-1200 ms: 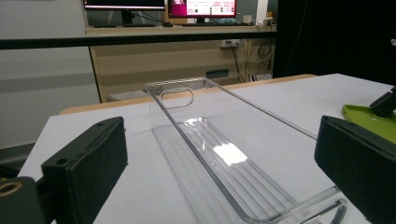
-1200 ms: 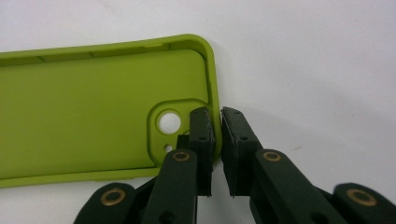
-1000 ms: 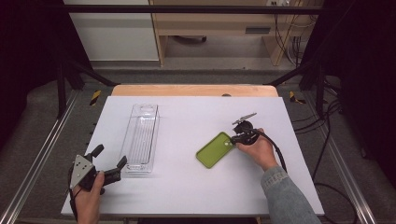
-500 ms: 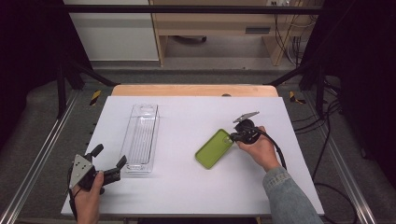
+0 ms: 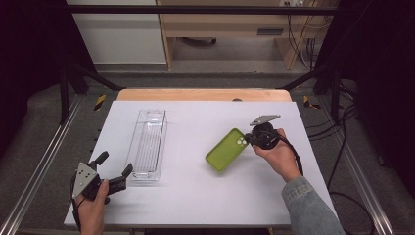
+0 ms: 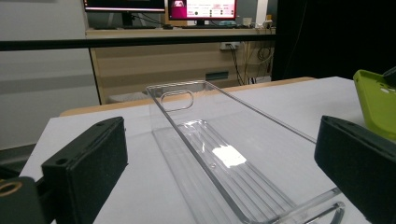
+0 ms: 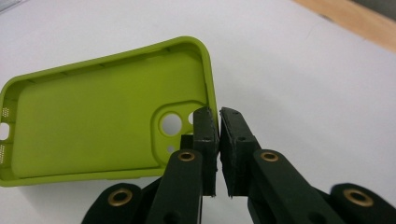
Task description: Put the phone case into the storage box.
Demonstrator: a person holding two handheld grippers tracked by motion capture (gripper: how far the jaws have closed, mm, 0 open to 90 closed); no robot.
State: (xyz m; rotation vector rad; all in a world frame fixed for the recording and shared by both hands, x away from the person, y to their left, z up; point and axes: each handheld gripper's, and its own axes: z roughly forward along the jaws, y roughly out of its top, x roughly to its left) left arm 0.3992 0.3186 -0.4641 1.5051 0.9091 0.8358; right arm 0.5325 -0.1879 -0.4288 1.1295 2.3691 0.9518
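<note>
A green phone case (image 5: 226, 150) is held by the right gripper (image 5: 250, 139), whose jaws are closed on the edge of the case at its camera-hole corner. In the right gripper view the two pads pinch the thin side wall of the case (image 7: 107, 126) between them, with the open inside of the case facing the camera. In the high view the case is tilted, its far end low over the white table (image 5: 205, 196) and its gripped end raised, to the right of the table's middle. A clear plastic tray (image 5: 148, 145) stands on the left half of the table, long and narrow, well apart from the case; nothing lies in it. In the left gripper view the tray (image 6: 219, 154) shows a ribbed floor and a handle slot in its far end wall. The left gripper (image 5: 115, 179) rests at the near left corner of the table with its jaws wide apart, holding nothing, just beside the near end of the tray.
</note>
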